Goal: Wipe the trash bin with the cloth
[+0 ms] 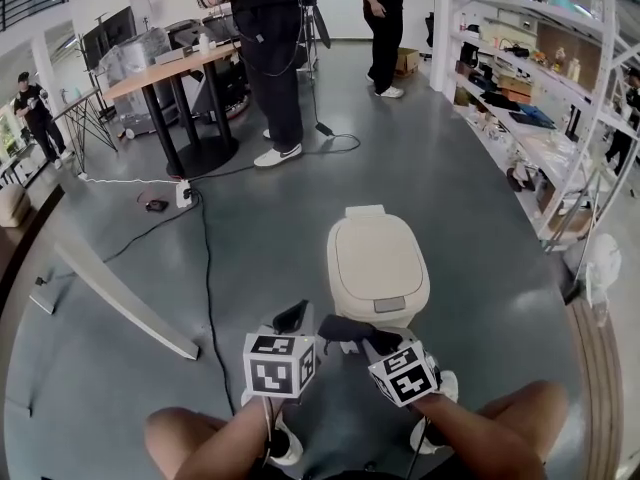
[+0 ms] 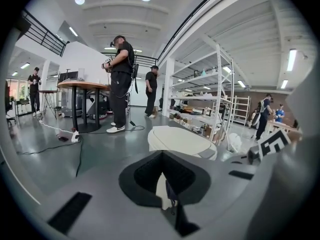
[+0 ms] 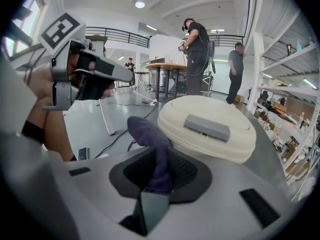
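Note:
The cream trash bin (image 1: 378,263) stands on the grey floor with its lid closed, just ahead of both grippers. My right gripper (image 1: 372,340) is shut on a dark purple cloth (image 1: 345,328), which hangs just before the bin's near edge. In the right gripper view the cloth (image 3: 152,144) rises from the right gripper (image 3: 157,176) and bulges toward the bin (image 3: 207,126), close to its side. My left gripper (image 1: 292,316) sits left of the cloth, apart from it, jaws shut with nothing visibly held. In the left gripper view the bin lid (image 2: 180,140) lies beyond the left gripper (image 2: 165,189).
A black cable (image 1: 207,278) runs along the floor at left, beside a white beam (image 1: 125,303). Two people (image 1: 270,58) stand behind the bin near a round table (image 1: 165,68). White shelving (image 1: 540,118) lines the right side. The holder's knees and shoes are directly below.

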### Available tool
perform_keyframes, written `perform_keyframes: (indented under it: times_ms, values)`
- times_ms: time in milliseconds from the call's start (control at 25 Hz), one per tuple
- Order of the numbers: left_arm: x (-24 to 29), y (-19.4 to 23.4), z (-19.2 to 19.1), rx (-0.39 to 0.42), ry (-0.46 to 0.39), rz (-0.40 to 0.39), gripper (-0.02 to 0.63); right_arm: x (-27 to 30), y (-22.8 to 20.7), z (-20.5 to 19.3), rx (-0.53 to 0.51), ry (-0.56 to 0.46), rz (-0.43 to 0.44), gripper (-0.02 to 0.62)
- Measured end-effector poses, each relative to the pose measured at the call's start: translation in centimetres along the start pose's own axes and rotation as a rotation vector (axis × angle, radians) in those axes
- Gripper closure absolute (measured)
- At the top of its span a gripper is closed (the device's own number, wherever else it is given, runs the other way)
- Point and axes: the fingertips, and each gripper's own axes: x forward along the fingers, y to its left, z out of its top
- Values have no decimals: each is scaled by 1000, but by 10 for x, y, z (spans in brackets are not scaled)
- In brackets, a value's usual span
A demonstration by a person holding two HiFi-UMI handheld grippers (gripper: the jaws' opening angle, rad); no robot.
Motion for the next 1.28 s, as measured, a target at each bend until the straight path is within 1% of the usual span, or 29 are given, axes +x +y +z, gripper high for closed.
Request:
perform_keyframes:
  times_ms: [440, 720, 1080, 1280]
  values:
    - [19, -26, -10, 35, 45, -38, 607, -18, -52, -29, 111, 18, -74, 518]
    - [33, -44, -25, 72, 89, -61, 607, -24, -82, -46, 152, 44, -118, 518]
    - [43, -61, -28, 101, 113, -81, 609, -30, -112, -61, 191, 67, -171, 518]
    - [46, -64, -29, 107, 120, -84, 608, -32, -126, -67, 212, 71, -198, 518]
